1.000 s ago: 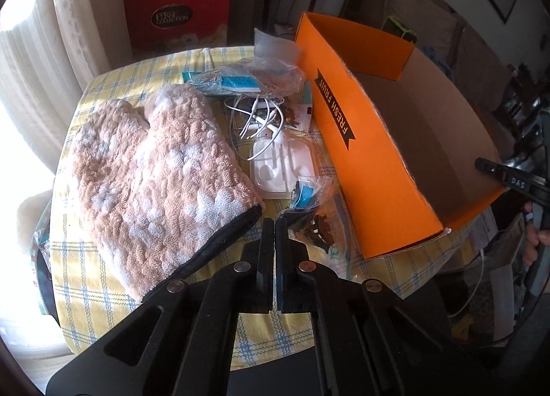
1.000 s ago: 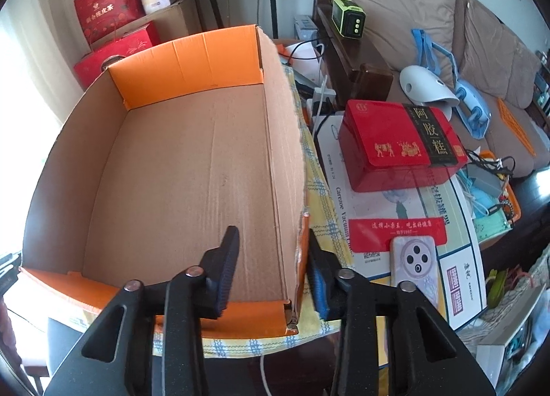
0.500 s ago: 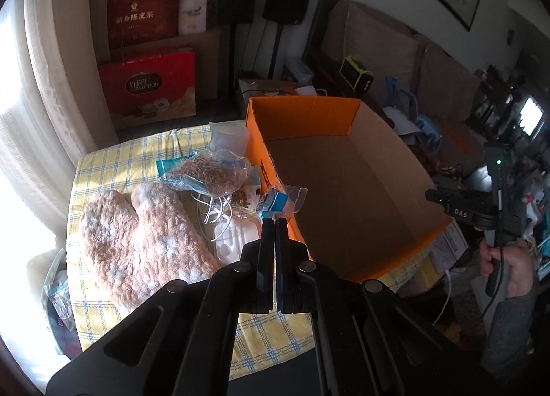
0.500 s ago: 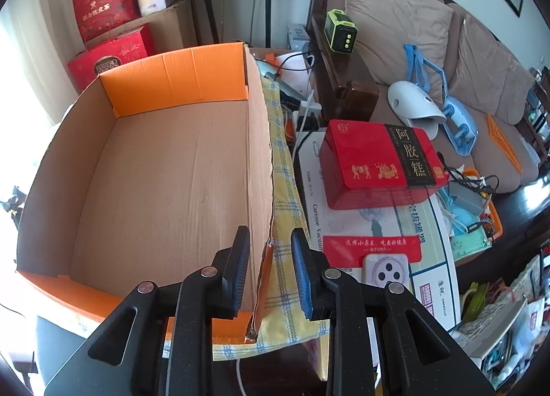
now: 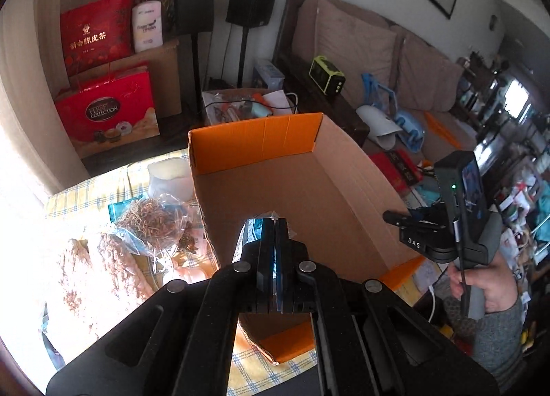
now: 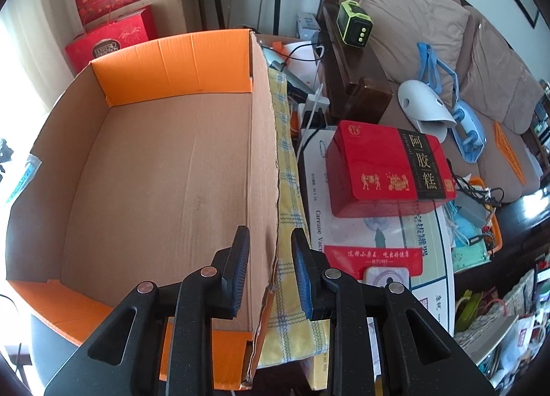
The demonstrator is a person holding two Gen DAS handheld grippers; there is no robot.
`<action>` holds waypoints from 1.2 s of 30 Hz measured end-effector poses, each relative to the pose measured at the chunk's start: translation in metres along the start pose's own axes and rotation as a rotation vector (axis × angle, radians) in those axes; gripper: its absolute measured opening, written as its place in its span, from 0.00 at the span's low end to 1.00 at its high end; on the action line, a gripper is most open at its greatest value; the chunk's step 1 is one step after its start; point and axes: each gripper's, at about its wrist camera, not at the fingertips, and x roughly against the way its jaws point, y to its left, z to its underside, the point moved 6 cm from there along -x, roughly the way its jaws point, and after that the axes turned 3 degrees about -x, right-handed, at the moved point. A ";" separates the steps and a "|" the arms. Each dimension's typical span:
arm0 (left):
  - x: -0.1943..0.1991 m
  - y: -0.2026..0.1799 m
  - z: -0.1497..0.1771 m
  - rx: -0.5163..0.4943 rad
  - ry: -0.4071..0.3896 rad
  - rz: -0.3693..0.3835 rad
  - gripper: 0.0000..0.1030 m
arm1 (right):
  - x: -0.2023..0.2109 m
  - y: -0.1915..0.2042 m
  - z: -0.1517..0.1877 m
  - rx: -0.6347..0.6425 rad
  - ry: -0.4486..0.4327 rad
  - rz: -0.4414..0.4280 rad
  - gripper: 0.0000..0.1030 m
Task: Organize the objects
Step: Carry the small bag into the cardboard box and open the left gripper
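A: Left wrist view: our left gripper has its fingers pressed together on a small plastic packet, clear film with a blue insert, held over the open cardboard box.

B: How does it handle?

A: We judge it light, limp and crinkly, slick film. Nothing fragile that we can see. The edge is the place to take it, and that is where we have it; the film pokes out past the fingertips on both sides.

B: Slip risk?

A: Some, since the pinch is on thin film only. We can't tell how much of the packet sits between the pads.

B: Right side?

A: Right wrist view: our right gripper has its fingers partly open, straddling the box's right wall near the front corner. The wall sits in the gap; we can't tell if either pad touches it. It grips nothing.

B: Box?

A: Stiff but light corrugated card, torn at that corner, and nothing in it. It sits on the checked cloth of the bench. Plush mitten and a bag of dried strands lie to the left of it.
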 end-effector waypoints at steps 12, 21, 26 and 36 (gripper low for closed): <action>-0.033 -0.018 -0.005 0.021 0.059 0.019 0.10 | -0.003 0.008 -0.004 0.040 0.004 0.023 0.10; -0.025 0.008 0.008 0.074 0.045 -0.024 0.52 | 0.001 0.010 -0.002 0.046 -0.005 0.027 0.13; -0.014 0.022 0.013 0.066 0.020 -0.080 0.72 | 0.002 0.009 -0.001 0.040 -0.006 0.024 0.13; -0.006 0.076 0.025 0.131 0.020 -0.170 0.82 | 0.004 0.011 0.000 0.038 -0.004 0.020 0.16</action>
